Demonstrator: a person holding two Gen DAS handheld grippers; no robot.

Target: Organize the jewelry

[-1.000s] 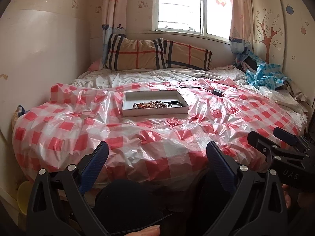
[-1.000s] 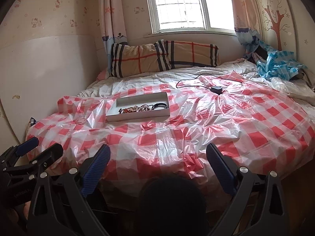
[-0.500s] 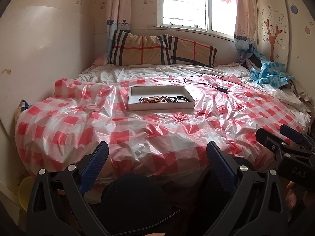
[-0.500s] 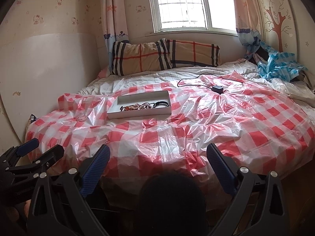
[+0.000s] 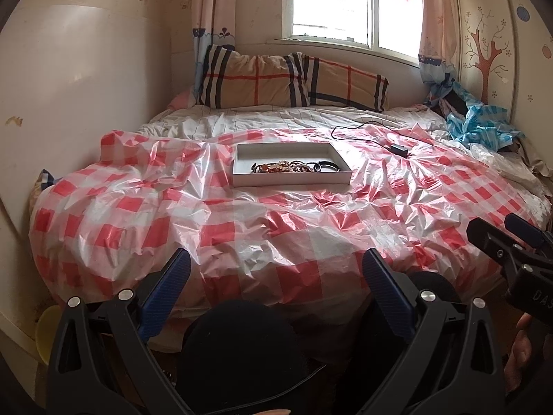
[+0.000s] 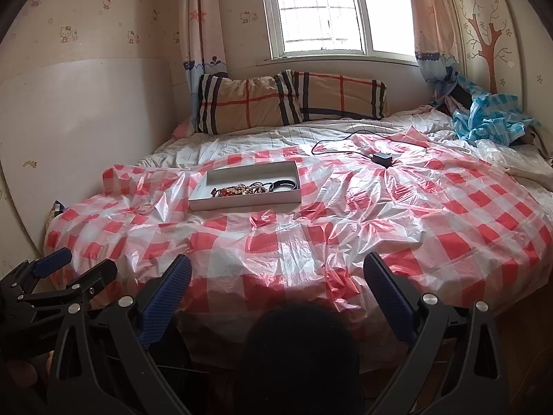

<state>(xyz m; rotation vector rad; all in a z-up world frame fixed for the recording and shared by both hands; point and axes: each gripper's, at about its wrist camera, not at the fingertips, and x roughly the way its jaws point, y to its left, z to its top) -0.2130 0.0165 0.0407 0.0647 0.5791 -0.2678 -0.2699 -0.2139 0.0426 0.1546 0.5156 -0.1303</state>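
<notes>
Several pieces of jewelry lie bunched along the near side of a shallow white tray on the red-checked plastic sheet covering the bed. Both the left gripper and right gripper hover at the bed's foot, jaws spread wide, holding nothing, well apart from the tray.

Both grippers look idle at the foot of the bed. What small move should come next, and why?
Probably advance both toward the white tray: the left gripper and right gripper are open and empty, well short of the jewelry heaped along its near side.
</notes>
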